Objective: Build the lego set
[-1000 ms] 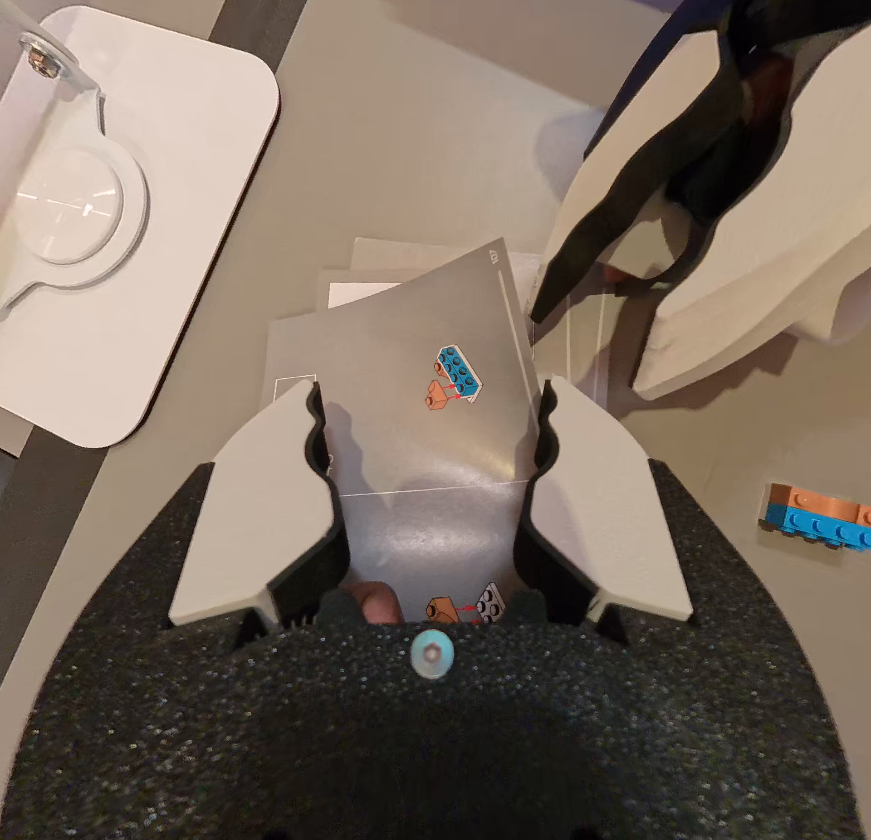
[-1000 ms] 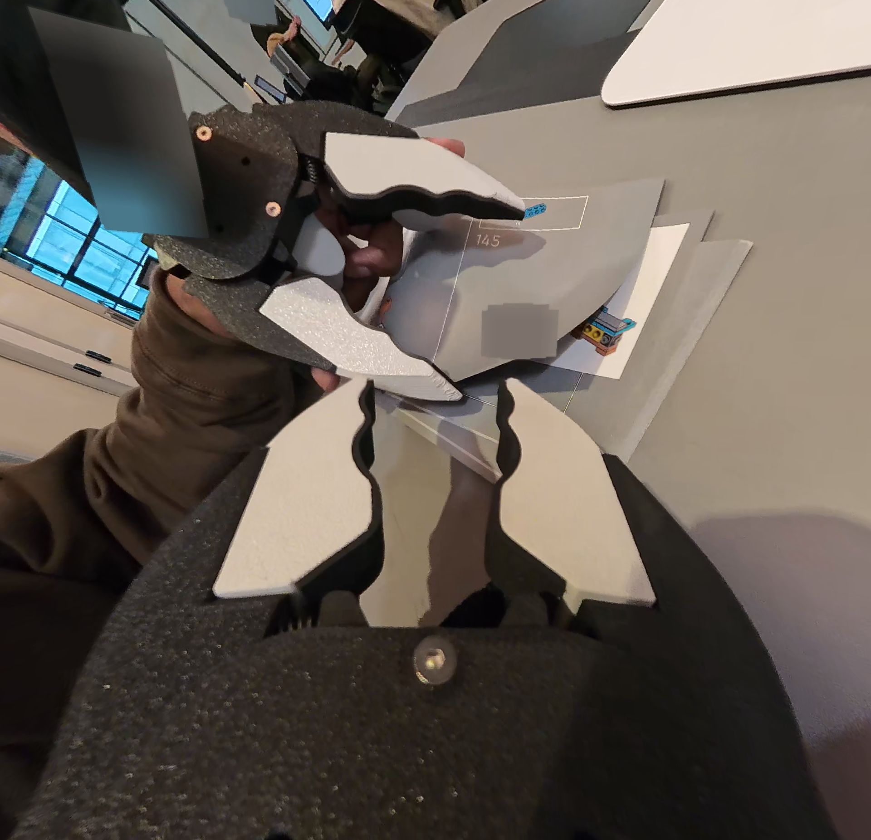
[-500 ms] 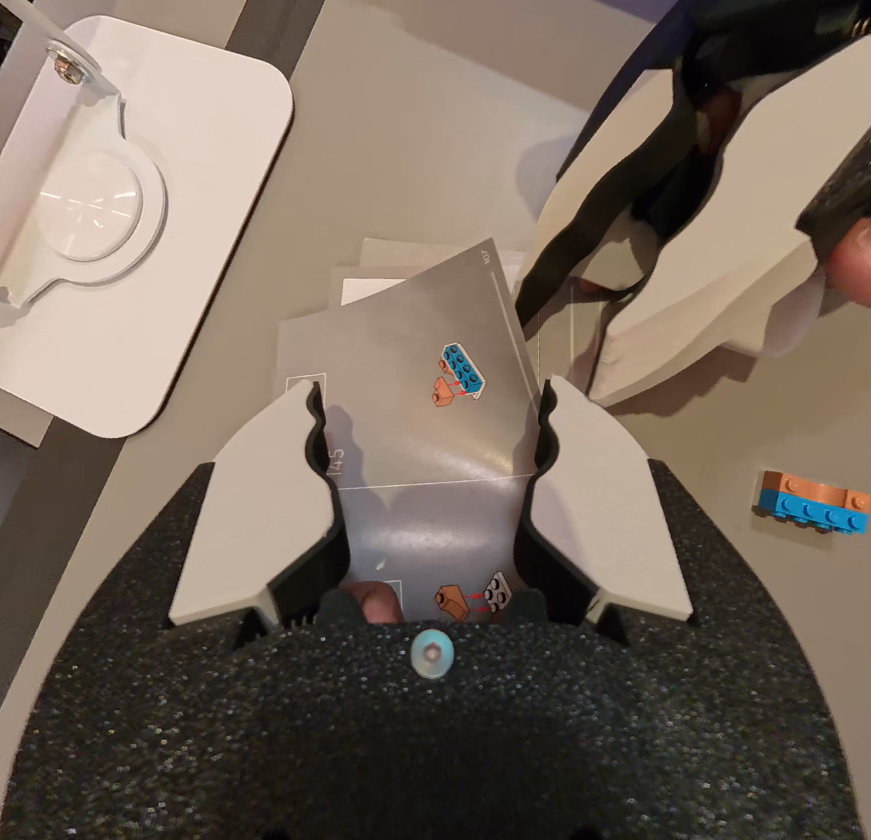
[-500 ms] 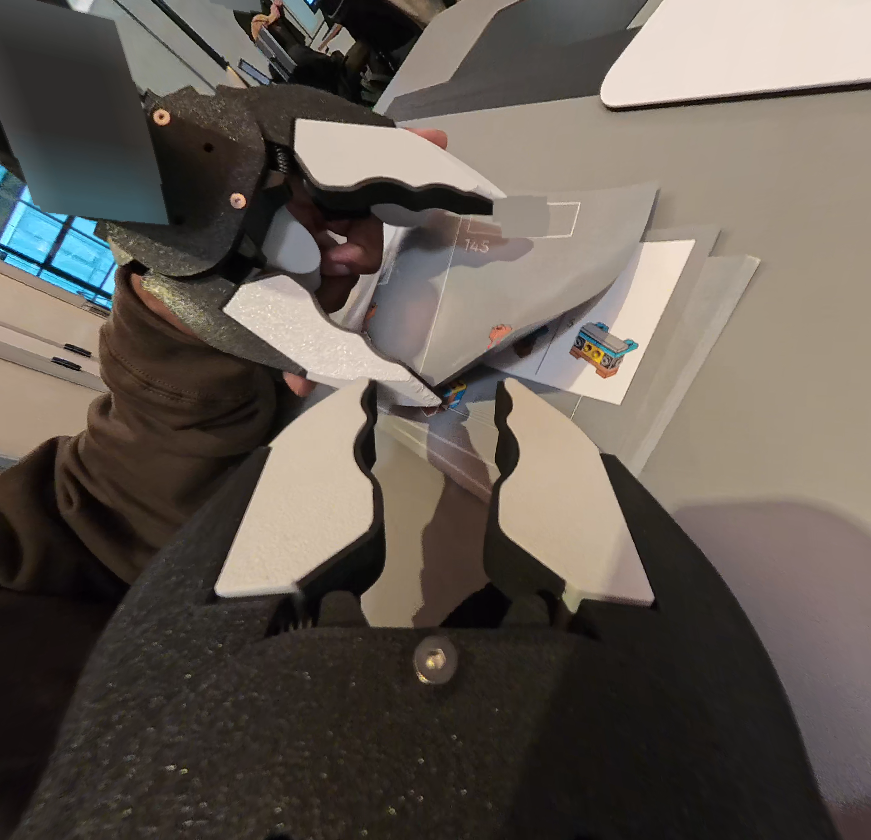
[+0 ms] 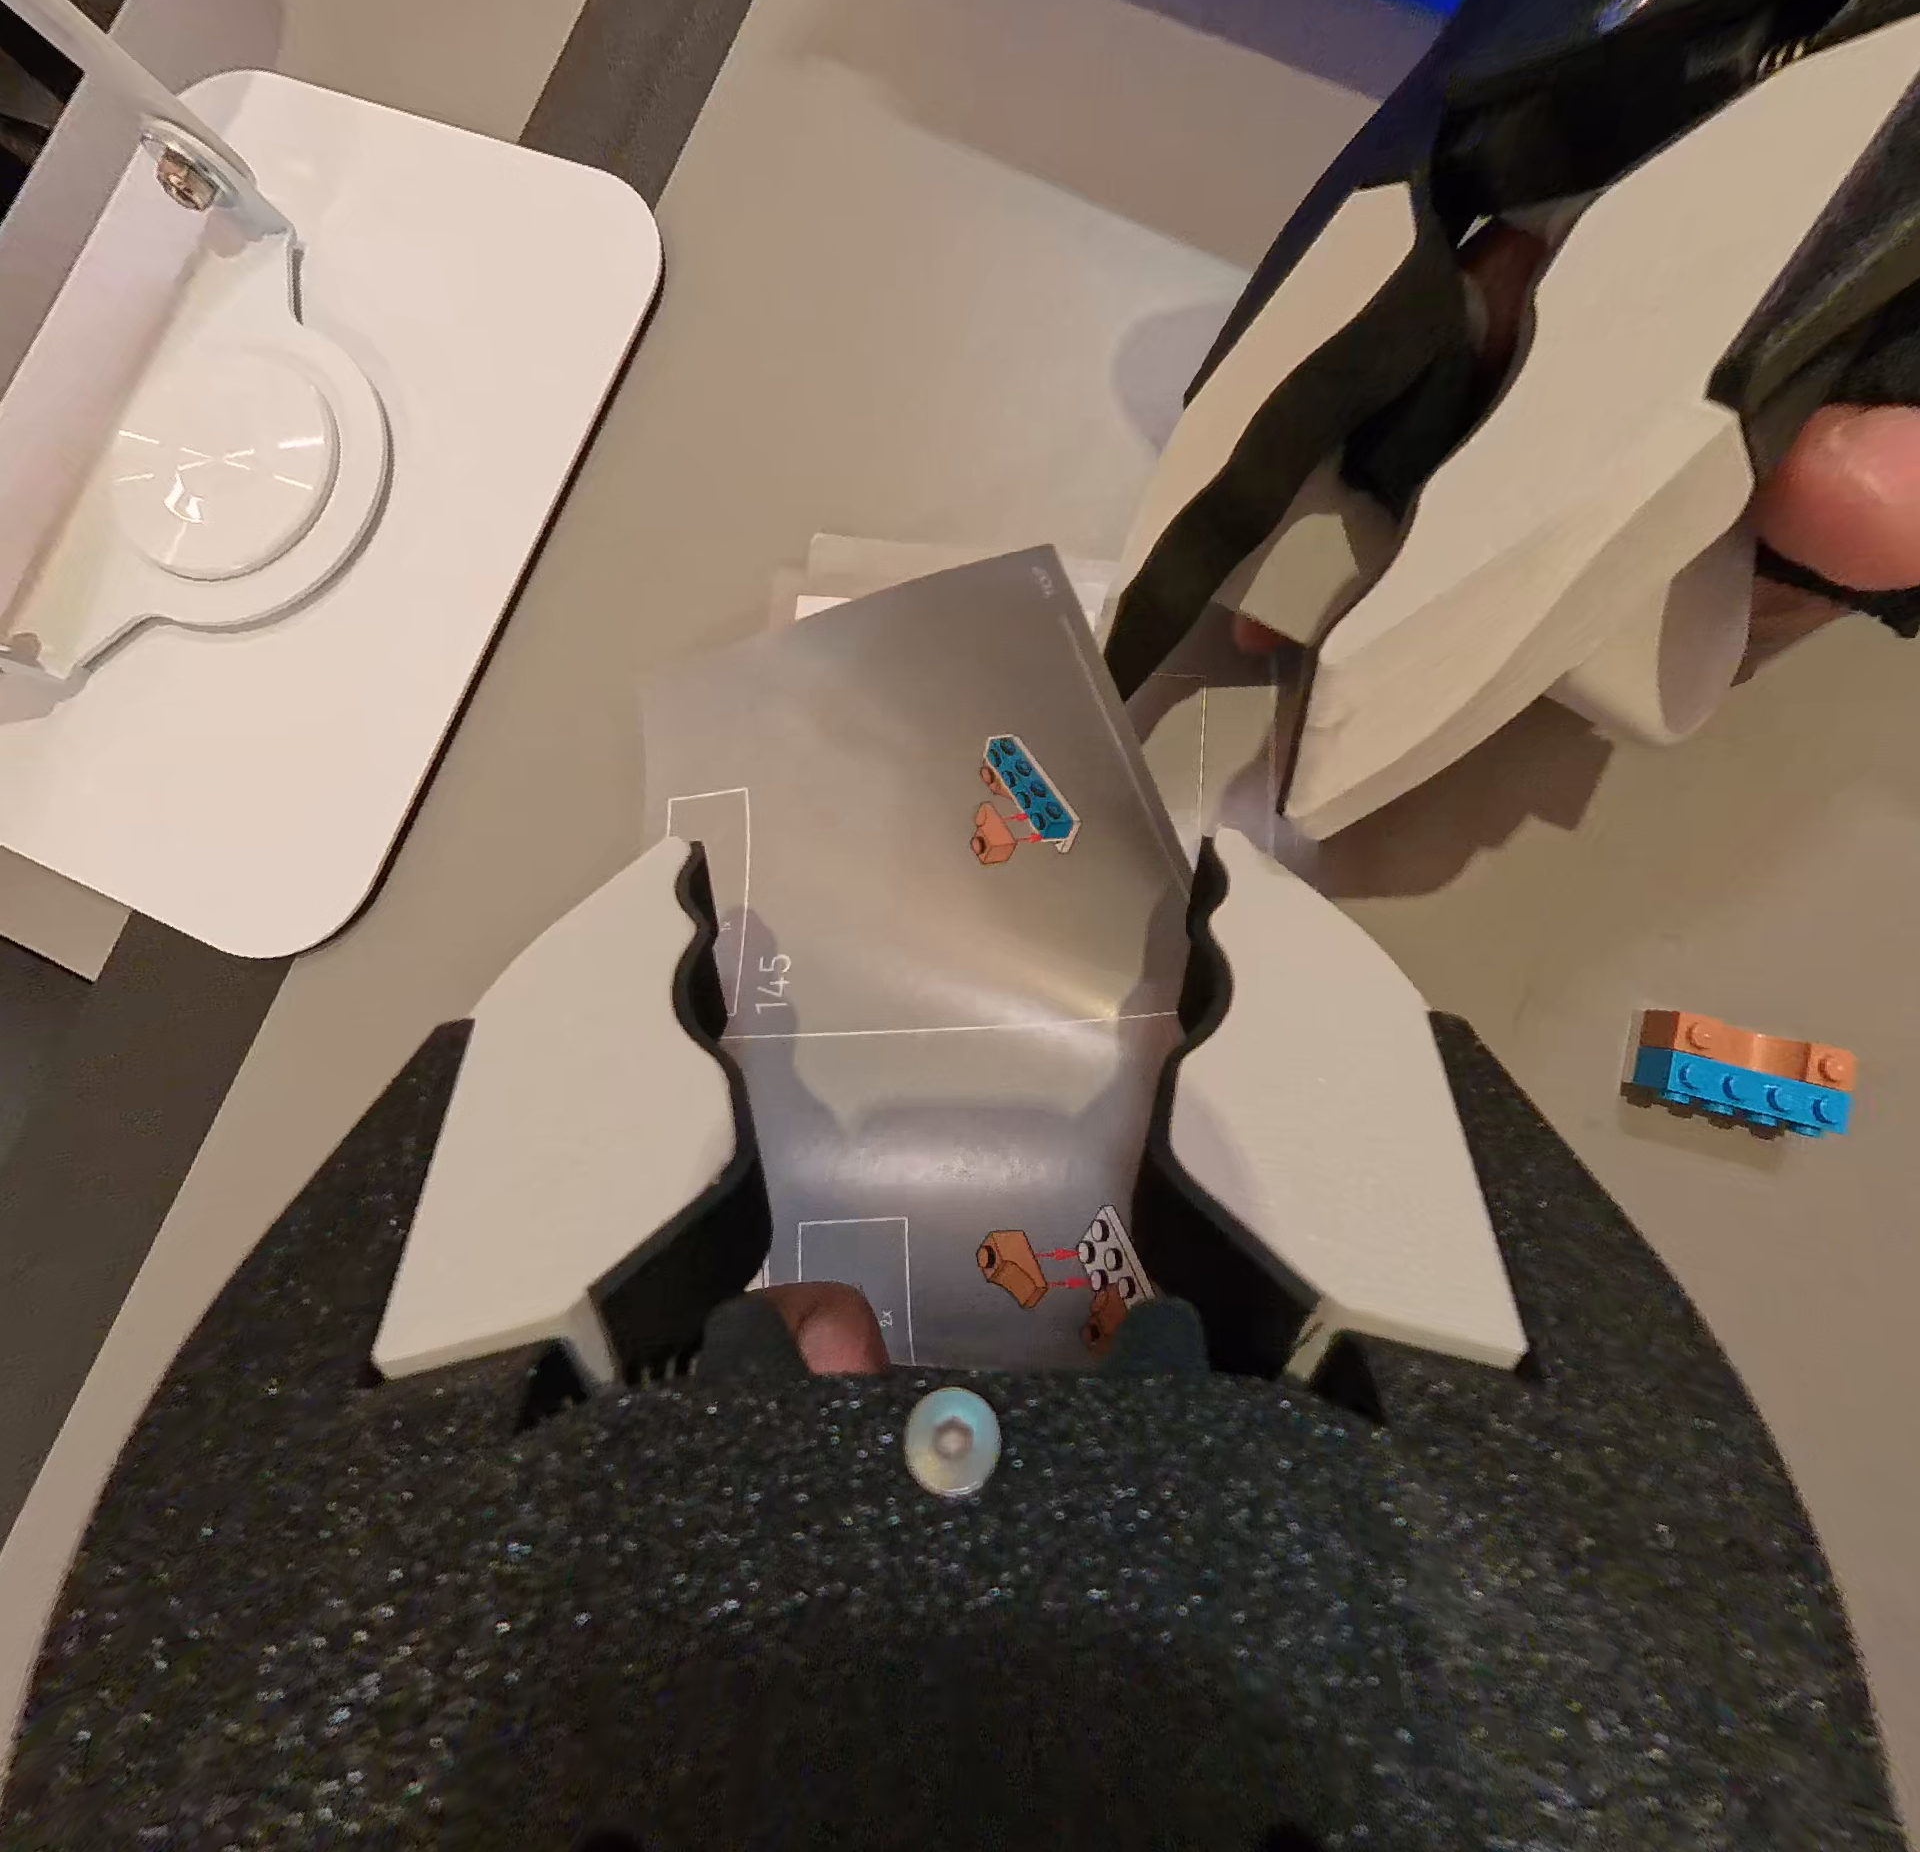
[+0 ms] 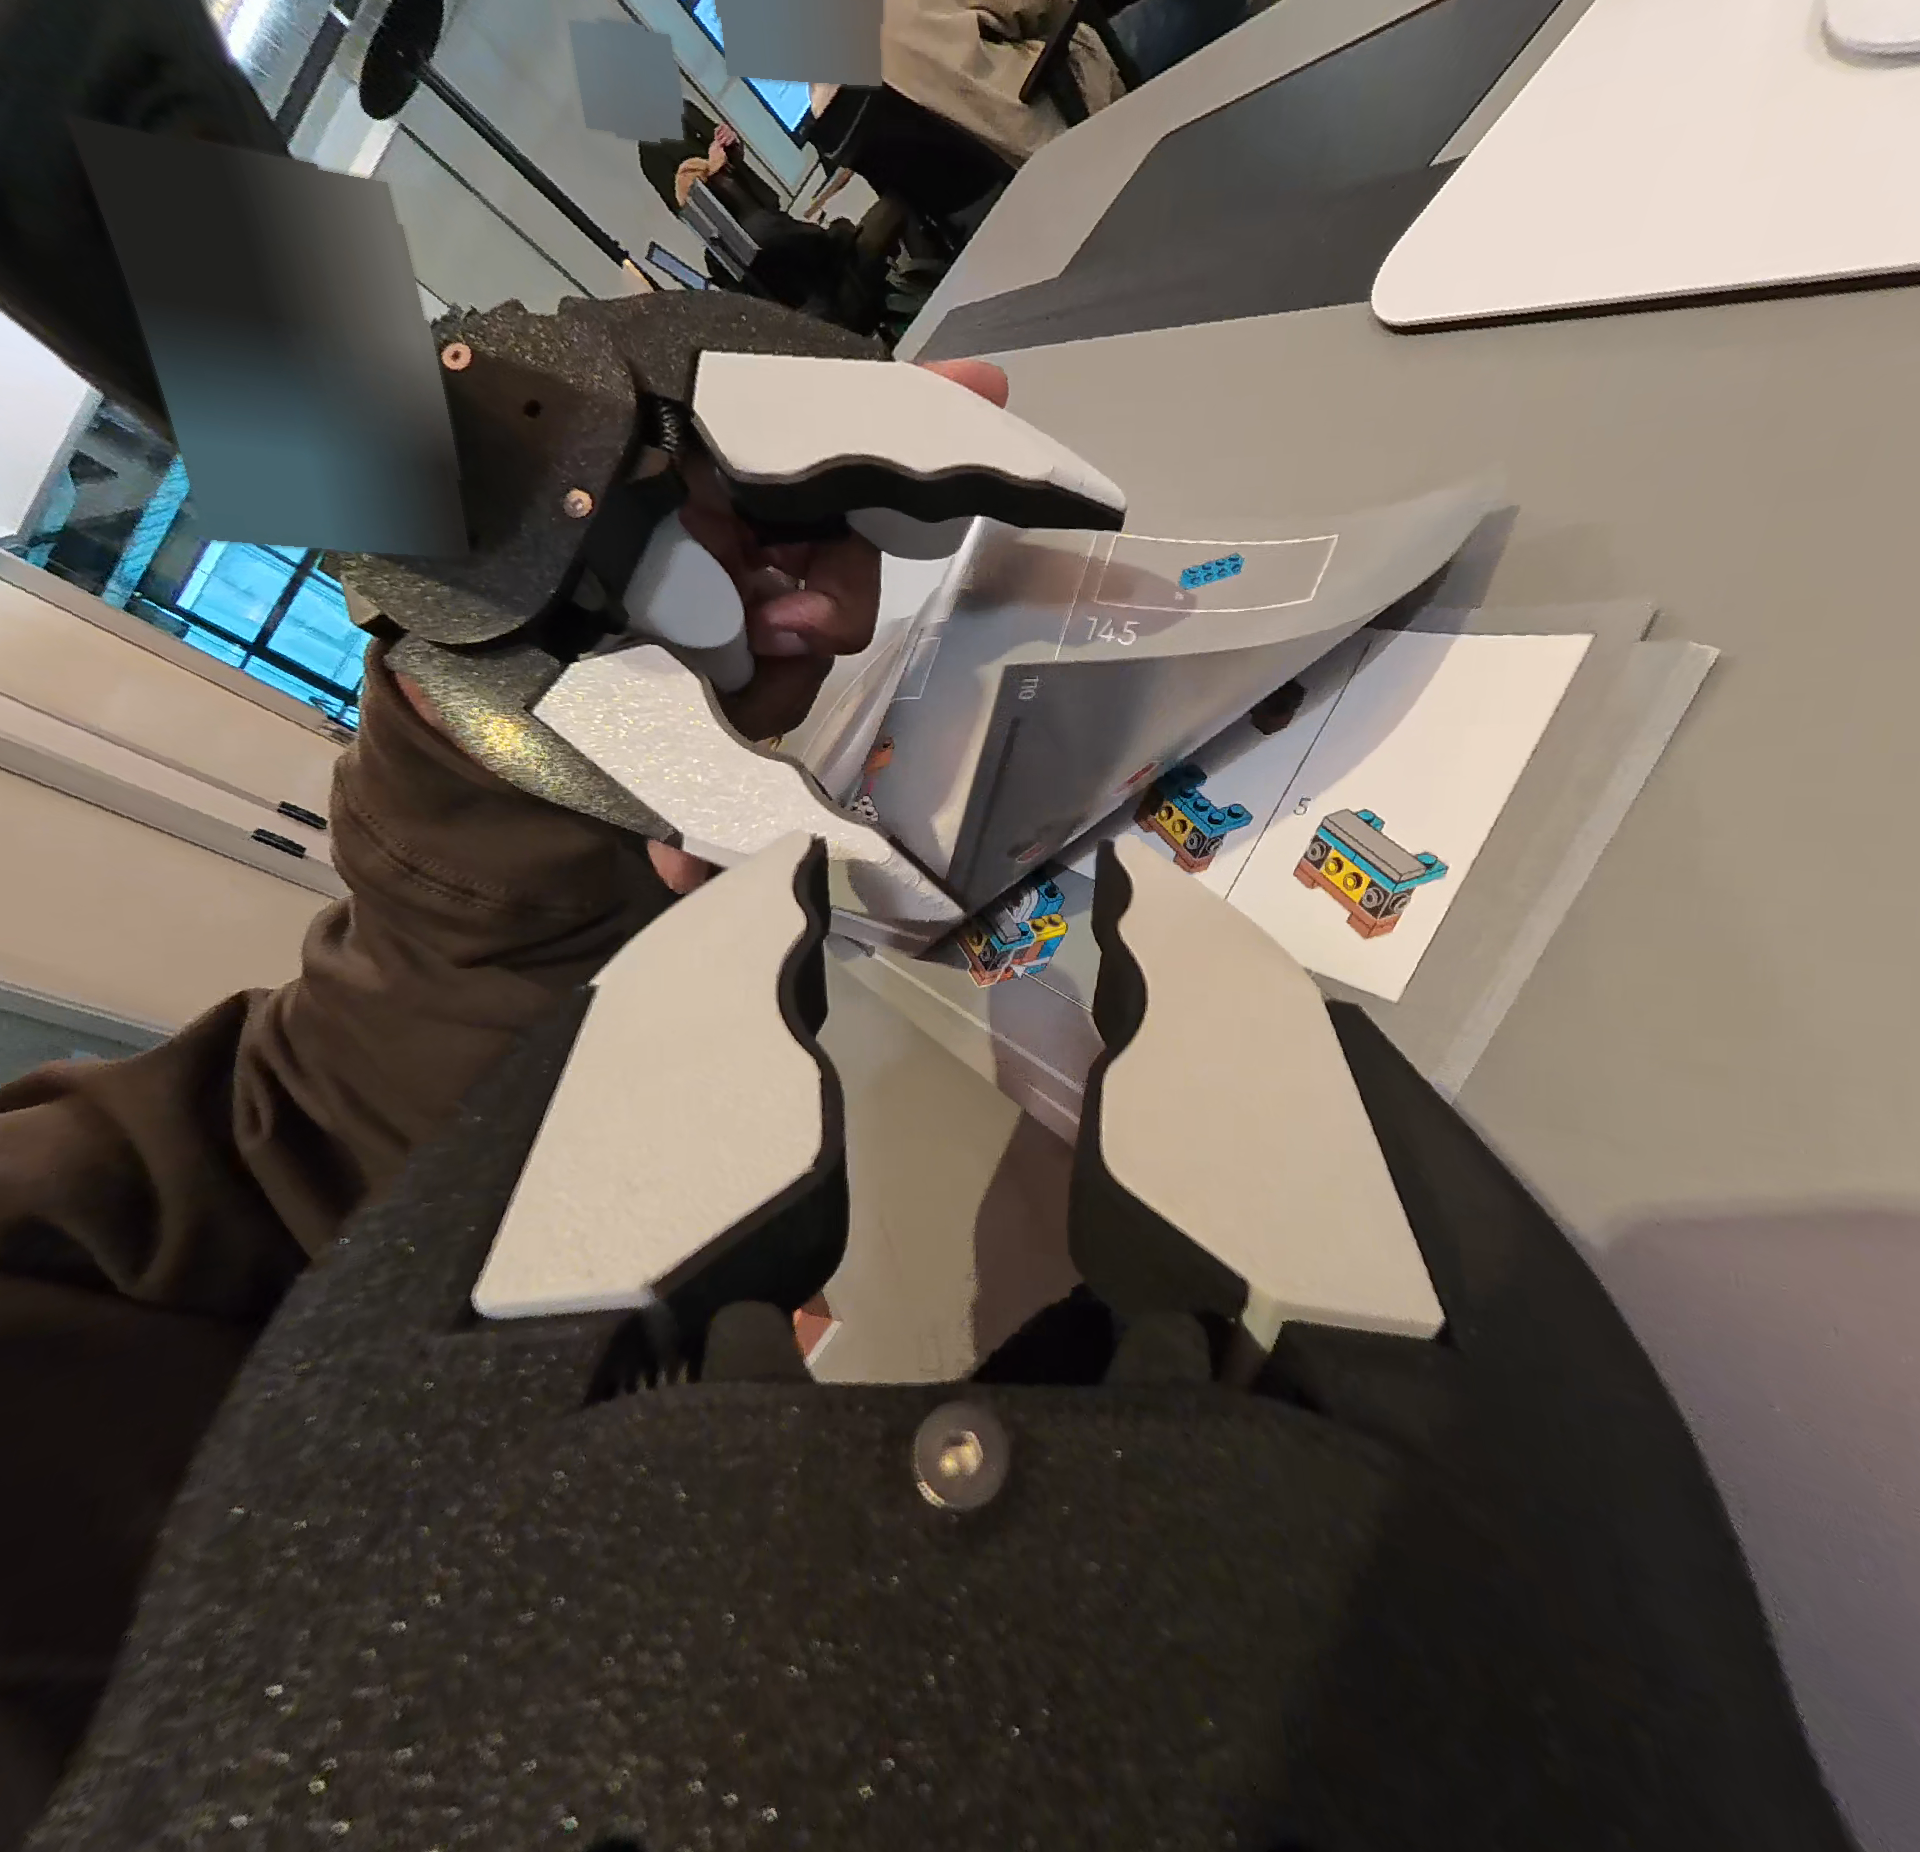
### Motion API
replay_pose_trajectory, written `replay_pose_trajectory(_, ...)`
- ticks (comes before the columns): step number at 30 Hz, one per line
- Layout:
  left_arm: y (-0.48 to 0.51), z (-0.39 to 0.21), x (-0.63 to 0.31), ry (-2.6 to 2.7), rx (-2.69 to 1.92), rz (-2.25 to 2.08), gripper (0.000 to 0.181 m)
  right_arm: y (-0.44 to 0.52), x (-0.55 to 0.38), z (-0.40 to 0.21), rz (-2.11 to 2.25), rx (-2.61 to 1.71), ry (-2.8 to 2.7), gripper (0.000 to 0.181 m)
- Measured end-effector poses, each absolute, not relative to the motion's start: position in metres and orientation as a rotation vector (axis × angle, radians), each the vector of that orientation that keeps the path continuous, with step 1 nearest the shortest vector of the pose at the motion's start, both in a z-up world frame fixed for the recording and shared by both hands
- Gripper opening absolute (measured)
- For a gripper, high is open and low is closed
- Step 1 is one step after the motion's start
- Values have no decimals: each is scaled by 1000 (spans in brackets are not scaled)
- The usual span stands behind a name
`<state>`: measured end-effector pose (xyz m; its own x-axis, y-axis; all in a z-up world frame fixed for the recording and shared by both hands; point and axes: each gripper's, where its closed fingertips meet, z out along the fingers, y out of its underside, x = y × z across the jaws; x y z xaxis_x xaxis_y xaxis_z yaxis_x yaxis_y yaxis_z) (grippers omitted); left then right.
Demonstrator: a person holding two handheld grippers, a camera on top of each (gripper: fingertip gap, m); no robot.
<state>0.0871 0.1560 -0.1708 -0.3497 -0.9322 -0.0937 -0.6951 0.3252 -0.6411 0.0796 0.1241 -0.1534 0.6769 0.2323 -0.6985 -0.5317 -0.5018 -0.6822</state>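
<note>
Your left gripper [image 5: 951, 867] is spread wide, and a glossy grey booklet [image 5: 914, 867] page curves up between its fingers, touching neither visibly; whether anything pinches the page lower down cannot be told. In the right wrist view the same gripper [image 6: 1039, 701] appears side-on, one finger above the lifted page [image 6: 1195, 680] and one below, with the gap between them plain. Your right gripper [image 6: 961, 888] is likewise spread, empty, tips just short of the booklet's near edge; in the left wrist view it [image 5: 1205, 732] reaches in from the upper right, fingertips close beside the page's right edge. Beneath the raised page lie flat pages [image 6: 1455, 815] bearing pictures of coloured brick assemblies. The partly built lego piece [image 5: 1740, 1075], an orange layer on a blue one, lies on the grey table [image 5: 935, 296] to the right of your left gripper, apart from both tools and from the booklet. A white stand base [image 5: 436, 555] carrying a clear round lens [image 5: 223, 462] sits at far left. A brown sleeve [image 6: 416, 919] covers your left wrist.
</note>
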Motion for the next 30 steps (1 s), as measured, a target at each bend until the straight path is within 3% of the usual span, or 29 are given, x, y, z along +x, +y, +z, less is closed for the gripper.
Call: replay_pose_trajectory(30, 149, -166, 86, 2144, -1443, -894, 88, 129, 69, -145, 1041, -1817, 224, 49)
